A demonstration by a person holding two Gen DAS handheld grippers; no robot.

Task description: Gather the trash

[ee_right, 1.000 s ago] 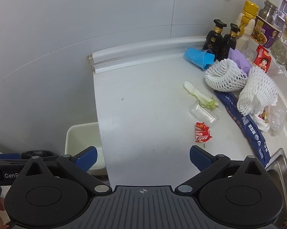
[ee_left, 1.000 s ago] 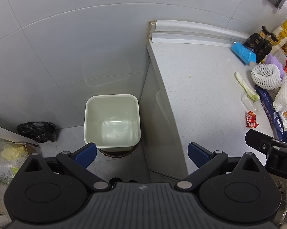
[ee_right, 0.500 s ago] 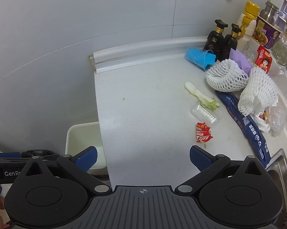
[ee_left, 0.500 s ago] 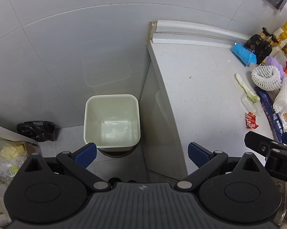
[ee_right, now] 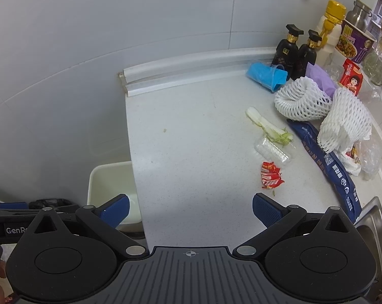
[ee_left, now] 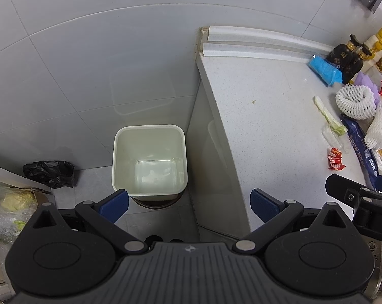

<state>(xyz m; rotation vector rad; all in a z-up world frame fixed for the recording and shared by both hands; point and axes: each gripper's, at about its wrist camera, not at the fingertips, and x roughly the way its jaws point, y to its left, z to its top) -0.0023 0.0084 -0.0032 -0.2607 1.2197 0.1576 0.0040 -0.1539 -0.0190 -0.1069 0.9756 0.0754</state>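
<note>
Right wrist: red wrapper (ee_right: 271, 175) just ahead of spread right tongs (ee_right: 190, 209).

Two black bottles (ee_right: 296, 53), yellow-capped bottle (ee_right: 330, 27), noodle cup (ee_right: 353, 43) along wall

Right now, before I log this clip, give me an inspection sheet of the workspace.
Surface: white speckled counter, bare on its left part, litter on the right.
Job's things: cream bin on the floor beside the counter end, looks empty; red wrapper, clear plastic tray, vegetable scrap, two white foam nets, blue packet, blue cup lying on its side.
Clutter: two dark bottles, yellow-capped bottle, noodle cup.
Grippers: left gripper open above the bin; right gripper open over the counter edge; both hold nothing.
Cables: nothing seen.
Surroundings: tiled wall, black bag on the floor, sink rim.
</note>
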